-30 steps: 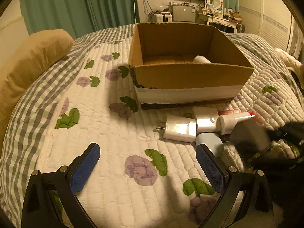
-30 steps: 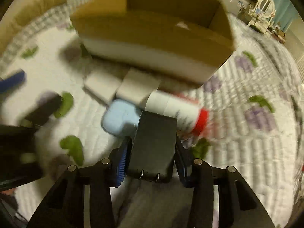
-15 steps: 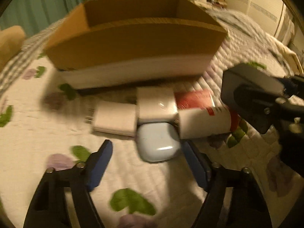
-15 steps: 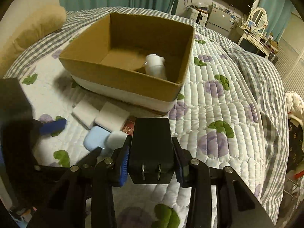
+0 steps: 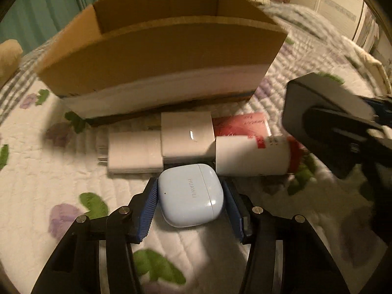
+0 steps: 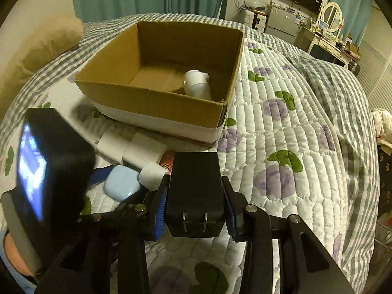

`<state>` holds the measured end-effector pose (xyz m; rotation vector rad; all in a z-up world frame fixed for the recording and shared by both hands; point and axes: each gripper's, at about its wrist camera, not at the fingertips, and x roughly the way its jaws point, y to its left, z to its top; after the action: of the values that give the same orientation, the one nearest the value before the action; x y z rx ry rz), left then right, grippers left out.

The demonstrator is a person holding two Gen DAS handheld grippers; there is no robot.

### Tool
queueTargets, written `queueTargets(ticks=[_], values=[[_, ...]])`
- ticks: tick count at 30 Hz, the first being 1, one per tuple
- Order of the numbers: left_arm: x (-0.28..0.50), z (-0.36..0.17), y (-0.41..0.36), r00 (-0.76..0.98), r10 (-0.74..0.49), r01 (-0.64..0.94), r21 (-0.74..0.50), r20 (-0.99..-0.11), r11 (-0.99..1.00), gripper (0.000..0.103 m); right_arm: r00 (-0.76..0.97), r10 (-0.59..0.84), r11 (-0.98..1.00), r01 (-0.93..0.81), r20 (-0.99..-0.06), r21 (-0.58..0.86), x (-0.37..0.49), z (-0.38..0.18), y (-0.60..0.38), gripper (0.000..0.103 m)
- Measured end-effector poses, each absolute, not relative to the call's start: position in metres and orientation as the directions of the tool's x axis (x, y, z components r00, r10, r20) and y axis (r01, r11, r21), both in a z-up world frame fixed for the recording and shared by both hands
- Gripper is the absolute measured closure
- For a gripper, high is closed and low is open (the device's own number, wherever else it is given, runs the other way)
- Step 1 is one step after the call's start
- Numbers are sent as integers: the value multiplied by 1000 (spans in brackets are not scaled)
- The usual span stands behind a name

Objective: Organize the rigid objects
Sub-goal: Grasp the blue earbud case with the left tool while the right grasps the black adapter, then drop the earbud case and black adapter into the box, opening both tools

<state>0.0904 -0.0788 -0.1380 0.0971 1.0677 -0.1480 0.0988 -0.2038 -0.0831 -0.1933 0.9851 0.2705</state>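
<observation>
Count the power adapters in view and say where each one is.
3. A black adapter is clamped in the right gripper; two white adapters lie side by side before the cardboard box. Others may be hidden.

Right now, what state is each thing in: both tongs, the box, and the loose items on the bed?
Left tongs: around the blue earbud case, pads at its sides, case closed, lying on the quilt.
Right tongs: shut on the black charger, held in the air, prongs toward the camera.
Cardboard box: open, one white bottle inside.
Two white chargers: lying side by side.
White tube: lying on its side.
</observation>
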Motion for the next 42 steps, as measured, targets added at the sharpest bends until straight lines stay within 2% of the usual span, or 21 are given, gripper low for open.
queueTargets(ticks=[10,18,23,31,42], values=[[62,-63,-54,600,-100,153,-8,-794,988,50,590,151,949,-311,-793,-51,95,-47,-196,65],[94,-22,-39,683,-103,130,-19,-723,991,50,654,205,937,-346,-728,-47,110,2,-187,65],[130,4,-38,734,-80,138,33,-674,990,50,695,232,929,-366,-680,-57,131,35,-176,65],[204,-3,-29,730,-86,151,37,-678,988,49,710,251,928,-370,-658,-46,183,49,-161,65],[245,-54,-23,675,-87,156,26,-733,987,49,635,232,939,-343,-737,0,234,-9,-165,65]])
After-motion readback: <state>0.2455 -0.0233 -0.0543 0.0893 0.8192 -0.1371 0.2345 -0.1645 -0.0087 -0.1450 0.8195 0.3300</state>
